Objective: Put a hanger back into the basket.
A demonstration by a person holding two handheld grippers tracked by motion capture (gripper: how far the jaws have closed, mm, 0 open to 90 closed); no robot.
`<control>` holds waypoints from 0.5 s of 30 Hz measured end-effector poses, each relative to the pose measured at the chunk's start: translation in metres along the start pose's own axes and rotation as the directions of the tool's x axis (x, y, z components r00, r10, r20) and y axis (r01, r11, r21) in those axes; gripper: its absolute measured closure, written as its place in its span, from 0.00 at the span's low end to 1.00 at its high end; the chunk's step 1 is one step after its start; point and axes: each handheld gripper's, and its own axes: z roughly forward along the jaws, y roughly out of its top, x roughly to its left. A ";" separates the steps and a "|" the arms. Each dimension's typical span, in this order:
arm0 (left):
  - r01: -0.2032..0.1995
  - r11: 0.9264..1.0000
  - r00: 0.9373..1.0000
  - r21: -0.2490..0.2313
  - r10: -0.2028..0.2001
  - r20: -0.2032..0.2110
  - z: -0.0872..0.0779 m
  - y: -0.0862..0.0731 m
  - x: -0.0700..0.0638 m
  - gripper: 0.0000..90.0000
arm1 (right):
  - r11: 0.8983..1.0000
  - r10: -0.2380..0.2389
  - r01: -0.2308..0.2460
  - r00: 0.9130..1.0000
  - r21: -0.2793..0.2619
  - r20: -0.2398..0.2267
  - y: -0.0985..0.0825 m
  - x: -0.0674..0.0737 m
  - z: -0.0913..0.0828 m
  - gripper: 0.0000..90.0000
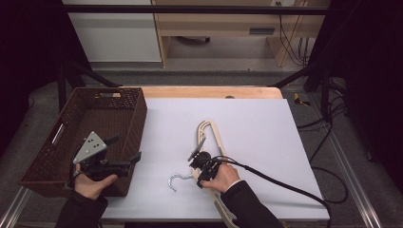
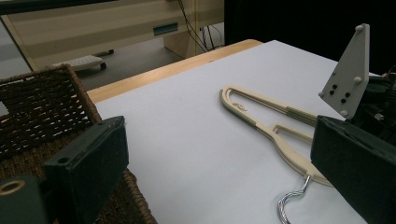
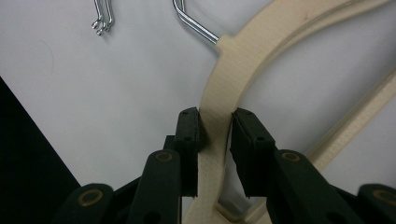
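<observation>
Right gripper (image 3: 215,135) jaws clamp hanger (image 3: 243,56) | basket (image 1: 52,156) holds nothing visible

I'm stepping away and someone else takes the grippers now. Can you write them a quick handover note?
Right gripper: jaws on either side of the cream hanger's curved arm near its metal hook, touching it; the hanger lies flat on the white sheet.
Left gripper: open, holding nothing, over the near right corner of the woven basket.
Done: hanger gripped or nearly so.
Left: probably lift it and move it to the basket.
</observation>
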 end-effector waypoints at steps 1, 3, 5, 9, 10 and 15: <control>-0.001 1.000 1.000 0.000 0.001 0.000 0.000 0.000 0.000 0.04 | 1.000 0.011 -0.011 1.000 0.001 -0.007 0.000 0.000 -0.001 0.81; -0.003 1.000 1.000 -0.002 0.003 0.000 0.000 0.000 0.000 0.04 | 1.000 0.030 -0.029 1.000 0.008 -0.007 0.000 0.002 -0.002 0.82; -0.004 1.000 1.000 -0.002 0.004 0.000 0.000 0.000 0.000 0.04 | 1.000 0.014 -0.014 1.000 0.002 -0.005 0.000 0.000 -0.002 0.82; -0.002 1.000 1.000 0.000 0.002 0.000 0.000 0.000 0.000 0.04 | 1.000 0.014 -0.014 1.000 0.004 -0.003 -0.001 0.000 -0.003 0.82; -0.002 1.000 1.000 0.001 0.002 0.000 0.000 0.000 0.000 0.04 | 1.000 0.012 -0.012 1.000 0.006 0.001 -0.001 0.000 -0.003 0.82; -0.003 1.000 1.000 0.000 0.003 0.000 0.000 0.000 0.000 0.04 | 1.000 0.015 -0.015 1.000 0.008 -0.014 -0.001 0.001 -0.006 0.82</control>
